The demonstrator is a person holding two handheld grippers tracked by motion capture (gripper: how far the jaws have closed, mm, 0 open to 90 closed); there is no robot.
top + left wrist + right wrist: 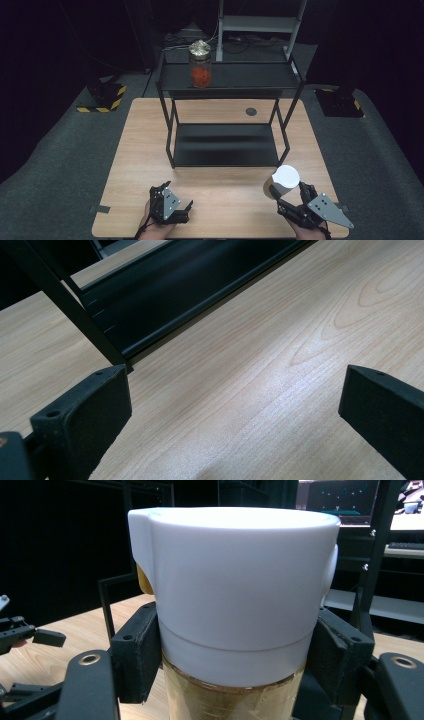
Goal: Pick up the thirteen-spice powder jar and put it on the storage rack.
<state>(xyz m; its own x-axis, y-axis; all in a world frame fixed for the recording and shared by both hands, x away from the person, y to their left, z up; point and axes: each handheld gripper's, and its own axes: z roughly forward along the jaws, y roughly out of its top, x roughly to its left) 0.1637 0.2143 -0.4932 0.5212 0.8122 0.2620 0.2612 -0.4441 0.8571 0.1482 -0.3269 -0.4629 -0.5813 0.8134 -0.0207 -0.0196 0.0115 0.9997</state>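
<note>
While the right gripper (280,196) clamps a white-capped jar (282,181) near the front right corner of the wooden table (140,150), the left gripper (186,209) sits near the front edge, left of the middle, with its jaws spread wide and nothing between them. In the right gripper view the jar (235,605) stands upright between the two black jaws, its long axis vertical and its white cap pointing up; the jaws press on both sides where the cap's lower rim meets the amber glass body, which continues downward out of the picture. In the high view the jar leans slightly toward the table's left, its round cap facing the camera. The left gripper view looks along the bare wood grain toward the bottom shelf of a black metal rack (165,295), with one rack leg (75,305) just beyond the nearer jaw; the gripper (235,400) is apart from the rack. The rack (225,145) stands at the middle of the table toward its back edge, and on the left end of its top shelf rests a second jar (200,65) with red contents and a crinkled gold top, upright and well apart from both grippers. A small dark round disc (251,111) lies in the tabletop near the back edge.
</note>
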